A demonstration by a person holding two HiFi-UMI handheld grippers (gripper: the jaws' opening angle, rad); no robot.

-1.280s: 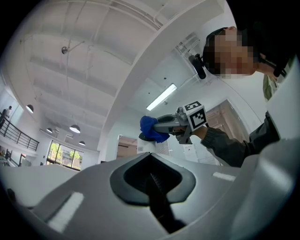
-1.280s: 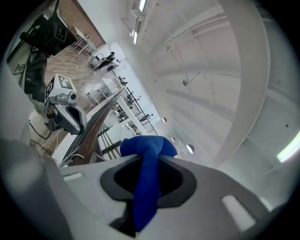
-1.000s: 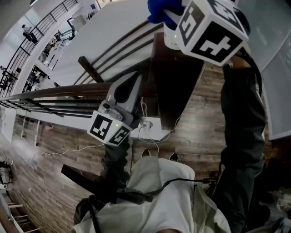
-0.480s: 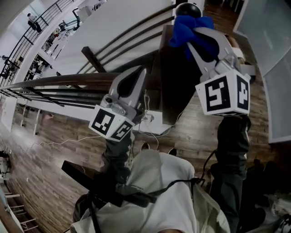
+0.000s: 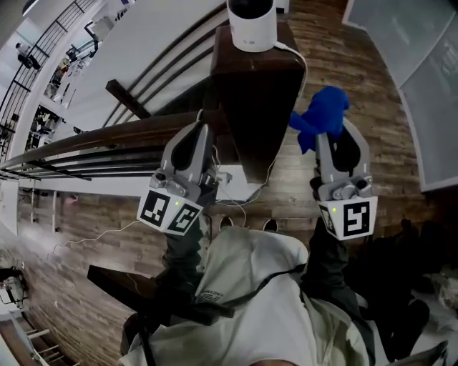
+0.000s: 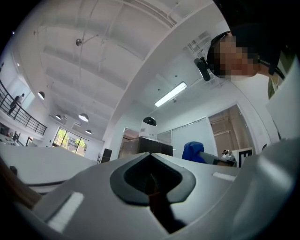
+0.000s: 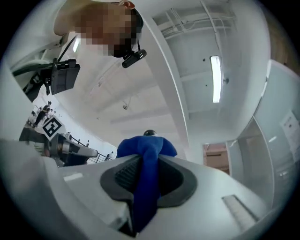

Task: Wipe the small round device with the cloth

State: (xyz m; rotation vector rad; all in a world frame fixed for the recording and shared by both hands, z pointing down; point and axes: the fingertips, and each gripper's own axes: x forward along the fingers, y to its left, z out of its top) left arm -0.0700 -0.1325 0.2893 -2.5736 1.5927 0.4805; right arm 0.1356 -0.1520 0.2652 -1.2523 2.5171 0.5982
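The small round device (image 5: pixel 250 21), white with a black top, stands on the far end of a dark wooden stand (image 5: pixel 254 121). My right gripper (image 5: pixel 342 136) is to the right of the stand and well short of the device, shut on a bunched blue cloth (image 5: pixel 322 118). In the right gripper view the cloth (image 7: pixel 146 154) fills the gap between the jaws of the right gripper (image 7: pixel 147 161), and the device's top (image 7: pixel 149 133) peeks over it. My left gripper (image 5: pixel 198 136) hangs left of the stand, shut and empty. The left gripper view shows the device (image 6: pixel 149 122) and the cloth (image 6: pixel 193 151) beyond the left gripper (image 6: pixel 151 161).
Dark railing bars (image 5: pixel 86 139) run across the left. A white power strip with cables (image 5: pixel 236 196) lies on the wooden floor below the stand. Glass panels (image 5: pixel 422 78) stand at the right. The person's own body fills the bottom of the head view.
My right gripper has come down and back from the device with the cloth, now to the stand's right. The left gripper has barely moved.
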